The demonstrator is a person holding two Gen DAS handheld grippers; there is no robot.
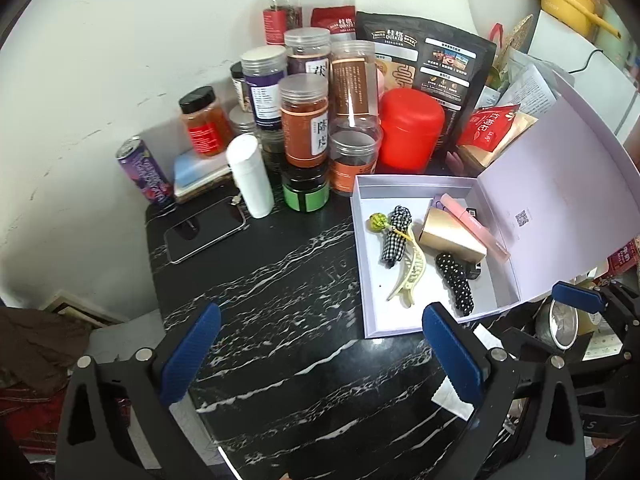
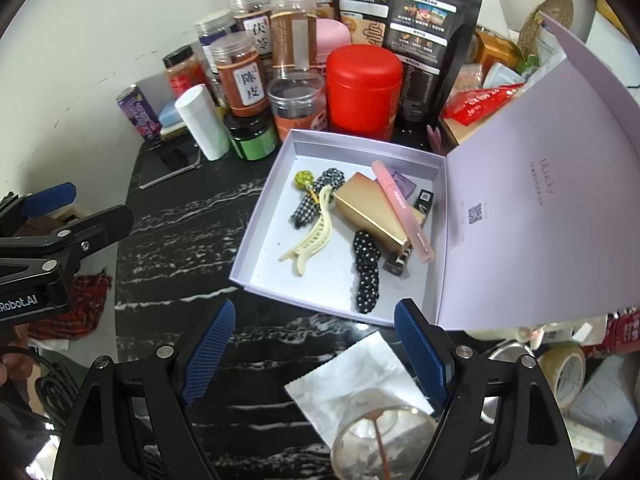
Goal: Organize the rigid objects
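your left gripper is wide open and holds nothing; your right gripper is also open and empty. the lavender box sits at 12 o'clock of it, with the gold box and cream hair claw inside.

Lilac box, red canister, gold wedge

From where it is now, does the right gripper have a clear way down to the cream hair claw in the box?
Probably yes. The right gripper is open and empty, the lavender box has its lid swung aside, and the cream hair claw lies uncovered on the floor, only a lollipop stick crossing its far end.
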